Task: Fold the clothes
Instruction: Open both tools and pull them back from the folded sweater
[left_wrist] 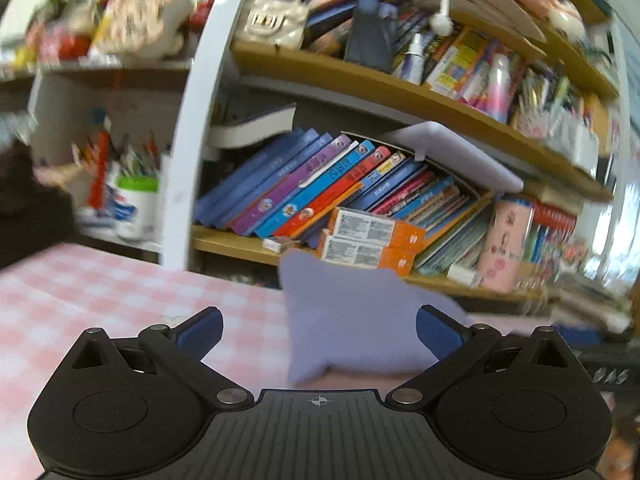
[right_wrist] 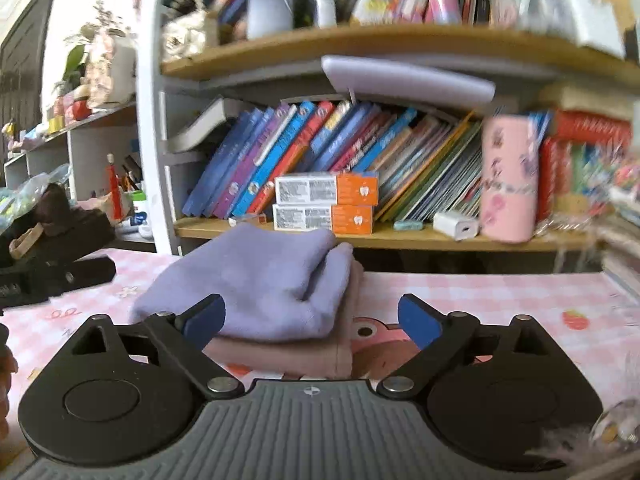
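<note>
A folded lavender garment (right_wrist: 260, 280) lies on top of a folded dusty-pink garment (right_wrist: 288, 354) on the pink checked tablecloth (right_wrist: 500, 296). My right gripper (right_wrist: 310, 320) is open and empty, its blue pads (right_wrist: 418, 320) on either side of the stack's near end, just short of it. In the left wrist view the lavender garment (left_wrist: 352, 316) lies on the pink one (left_wrist: 360, 382), right of centre. My left gripper (left_wrist: 318, 330) is open and empty, the stack between its pads (left_wrist: 200, 330) without touching. The left gripper's black body also shows in the right wrist view (right_wrist: 52, 276).
A bookshelf (right_wrist: 400, 236) full of leaning books, two orange boxes (right_wrist: 326, 204), a pink cylinder (right_wrist: 508, 180) and a white charger (right_wrist: 456, 224) stands right behind the table. A white post (left_wrist: 196, 140) and cluttered side shelves (left_wrist: 112, 168) are at the left.
</note>
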Available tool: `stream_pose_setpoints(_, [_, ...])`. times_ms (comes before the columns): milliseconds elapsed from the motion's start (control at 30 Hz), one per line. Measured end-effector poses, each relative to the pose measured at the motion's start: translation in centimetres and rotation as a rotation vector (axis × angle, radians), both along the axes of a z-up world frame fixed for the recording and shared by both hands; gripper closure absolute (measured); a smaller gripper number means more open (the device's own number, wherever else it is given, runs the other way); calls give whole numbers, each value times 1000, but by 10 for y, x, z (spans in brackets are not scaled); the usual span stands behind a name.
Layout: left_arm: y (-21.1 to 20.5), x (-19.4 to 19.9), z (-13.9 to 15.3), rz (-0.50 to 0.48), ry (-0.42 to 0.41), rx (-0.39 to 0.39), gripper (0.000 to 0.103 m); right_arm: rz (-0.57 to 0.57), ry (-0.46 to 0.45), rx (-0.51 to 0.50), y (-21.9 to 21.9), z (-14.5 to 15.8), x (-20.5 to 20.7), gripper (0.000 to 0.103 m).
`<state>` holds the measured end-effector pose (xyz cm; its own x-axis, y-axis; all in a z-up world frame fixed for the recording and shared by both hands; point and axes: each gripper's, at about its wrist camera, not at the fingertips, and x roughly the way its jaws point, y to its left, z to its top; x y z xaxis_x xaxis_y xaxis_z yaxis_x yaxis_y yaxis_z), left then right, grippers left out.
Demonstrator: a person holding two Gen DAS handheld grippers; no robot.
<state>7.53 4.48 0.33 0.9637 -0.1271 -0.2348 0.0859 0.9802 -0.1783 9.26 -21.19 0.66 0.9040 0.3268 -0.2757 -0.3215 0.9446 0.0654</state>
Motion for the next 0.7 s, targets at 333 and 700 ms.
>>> stream_pose_setpoints(333, [-20, -57, 3, 64, -45, 137, 0, -106, -53, 3, -1, 0, -73, 2])
stream_pose_setpoints(700, [-24, -68, 3, 61, -32, 151, 0, -166, -48, -94, 6, -7, -105, 0])
